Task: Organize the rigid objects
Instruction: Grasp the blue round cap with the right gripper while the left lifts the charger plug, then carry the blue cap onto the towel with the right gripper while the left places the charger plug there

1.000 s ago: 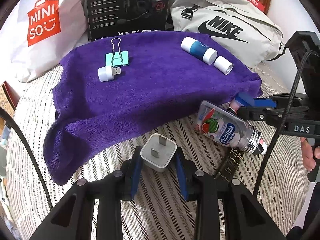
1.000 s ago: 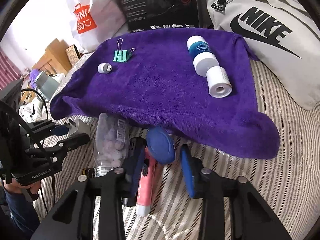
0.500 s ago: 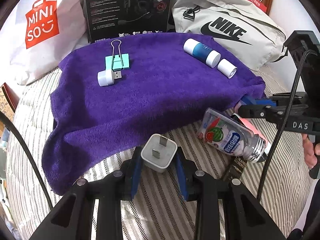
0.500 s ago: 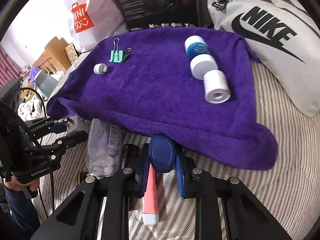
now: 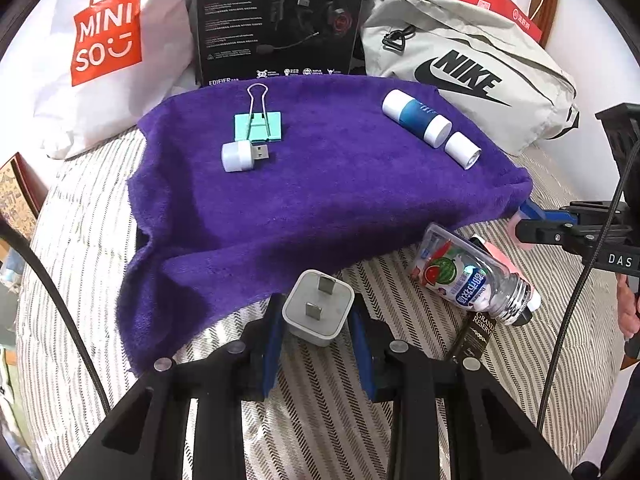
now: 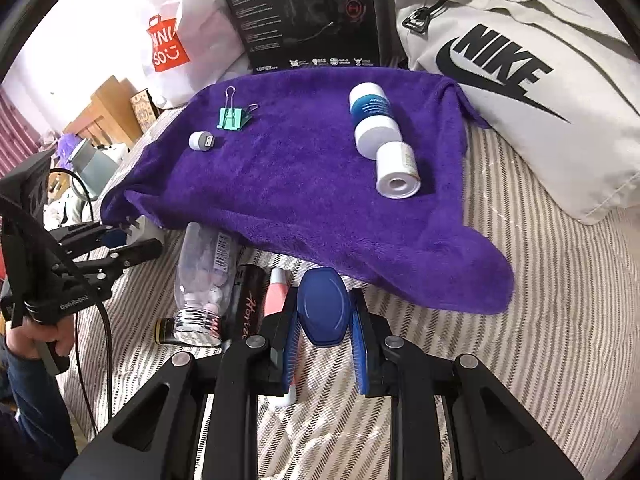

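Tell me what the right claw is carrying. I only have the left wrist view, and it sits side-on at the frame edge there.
Observer: The right claw is shut on a dark blue oval piece, with a finger on each side of it.
Operator: Check the pink thing next to it.
Observer: That is a pink stick with a white end. It lies on the striped bedding under the claw and is not gripped.
Operator: Report what is in the bottle.
Observer: The clear bottle holds pale pink tablets, piled toward its neck.
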{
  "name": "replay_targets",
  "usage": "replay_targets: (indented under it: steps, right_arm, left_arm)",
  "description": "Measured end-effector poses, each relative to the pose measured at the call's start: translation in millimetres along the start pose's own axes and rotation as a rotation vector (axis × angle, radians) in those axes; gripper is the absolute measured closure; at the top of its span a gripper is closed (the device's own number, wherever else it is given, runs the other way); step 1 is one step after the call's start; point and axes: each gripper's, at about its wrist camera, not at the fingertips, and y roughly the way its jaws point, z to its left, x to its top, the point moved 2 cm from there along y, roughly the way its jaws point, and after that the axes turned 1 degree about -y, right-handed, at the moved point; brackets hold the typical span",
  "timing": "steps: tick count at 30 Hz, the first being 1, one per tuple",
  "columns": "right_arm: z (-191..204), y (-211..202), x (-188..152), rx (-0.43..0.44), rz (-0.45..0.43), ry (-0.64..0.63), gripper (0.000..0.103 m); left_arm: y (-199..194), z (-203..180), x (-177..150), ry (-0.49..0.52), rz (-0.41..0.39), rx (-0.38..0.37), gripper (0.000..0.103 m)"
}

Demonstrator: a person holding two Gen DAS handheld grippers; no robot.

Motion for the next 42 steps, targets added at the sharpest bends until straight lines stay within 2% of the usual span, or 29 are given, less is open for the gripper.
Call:
replay_targets:
  steps: [8, 19, 28, 36, 42]
  right_arm:
    - [3.5, -11.5, 5.5, 0.008, -0.022, -0.021, 0.08]
    - [-0.6, -20.8, 39.1, 0.001, -0.062, -0.033, 0.08]
    - [-19.0, 8.8, 58.6, -0.049, 0.004, -0.034, 0.08]
    - [-22.2, 32.9, 60.4, -0.06, 0.061, -0.049, 0.08]
    - [-24.0, 39.5, 60.4, -0.065, 0.071, -0.056, 0.08]
  left_arm:
    - [-17.1, 3.8, 6.5, -0.008, -0.03, 0.006, 0.073]
    - [-25.8, 12.1, 24.6, -0.022, -0.06, 0.02, 0.073]
    - [-14.3, 29.5, 44.7, -0.036, -0.057, 0.024, 0.073]
    - [8.2, 45.9, 61.5, -0.045, -0.028, 0.021, 0.073]
    - [24.0, 52.5, 71.1, -0.033, -0.004, 0.031, 0.073]
